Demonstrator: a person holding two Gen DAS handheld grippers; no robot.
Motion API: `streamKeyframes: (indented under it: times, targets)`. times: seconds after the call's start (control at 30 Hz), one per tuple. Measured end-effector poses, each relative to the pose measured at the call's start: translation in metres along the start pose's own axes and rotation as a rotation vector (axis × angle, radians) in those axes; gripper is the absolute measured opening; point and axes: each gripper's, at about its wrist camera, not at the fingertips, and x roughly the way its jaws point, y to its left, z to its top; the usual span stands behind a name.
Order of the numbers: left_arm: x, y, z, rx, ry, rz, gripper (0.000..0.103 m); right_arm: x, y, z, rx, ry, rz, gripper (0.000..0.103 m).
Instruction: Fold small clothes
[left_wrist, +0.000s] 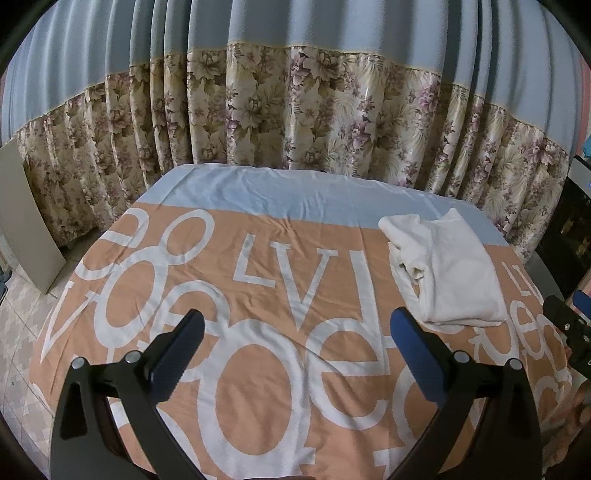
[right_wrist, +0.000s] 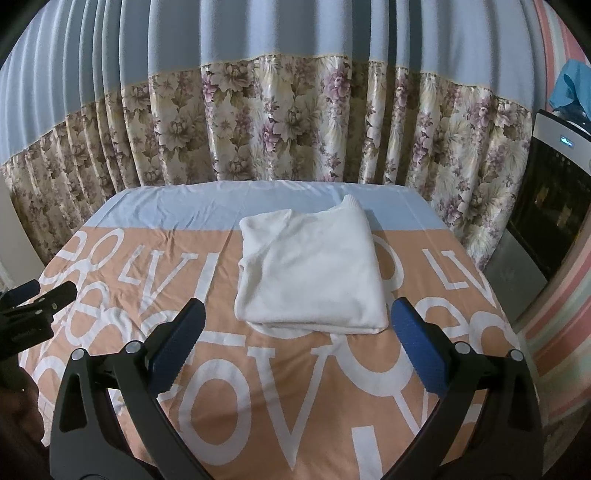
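Fingers: both grippers stood spread wide and held nothing; the left gripper (left_wrist: 297, 323) hung over bare cloth, and the right gripper (right_wrist: 299, 323) hung just short of the garment's near edge.
Garment: a white garment (right_wrist: 310, 273) lay folded into a compact, roughly square bundle on the far-right part of the table, straddling the line where the peach print met the pale blue band.
Surface: a peach sheet (right_wrist: 280, 387) with large white letters covered the table; it showed shallow wrinkles.
Fold quality: the near edge looked stacked and even; on the left side, seen from the left wrist view, loose layers (left_wrist: 404, 264) bulged out untidily.
Step in hand: by my reading, the fold was nearly or wholly done, with only tidying left.
Doing it well: I would tuck the bulging left layers under with one finger pad while the other gripper pinned the top, pressing flat, not pinching, so the bundle stayed square.
Risk: dragging the sheet could shift the bundle.
Backdrop: a floral curtain (right_wrist: 295, 122) hung behind.
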Motion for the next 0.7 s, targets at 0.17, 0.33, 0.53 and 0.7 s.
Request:
streamKeyframes:
  times: [0.17,0.33,0.53,0.7]
  targets:
    - [0.0003,-0.0007,-0.0008,-0.017,0.002,0.000,0.101,0.0014,-0.0030,-0.0010,0.005,-0.002,-0.001,0.100]
    - [0.0000,-0.0017,-0.0004,-0.020,0.003,-0.007,0.101,0.0019,-0.0037,-0.0012,0.005,0.003,0.000,0.100]
    - [-0.0034,-0.0044,0.0013,-0.016,-0.007,-0.009,0.101,0.0024,-0.0043,-0.0020,0.007,0.004,0.001,0.100]
    - [-0.0047,-0.0066,0.0021,-0.017,-0.008,-0.008,0.101,0.0023,-0.0048,-0.0022,0.006,0.004,0.001,0.100]
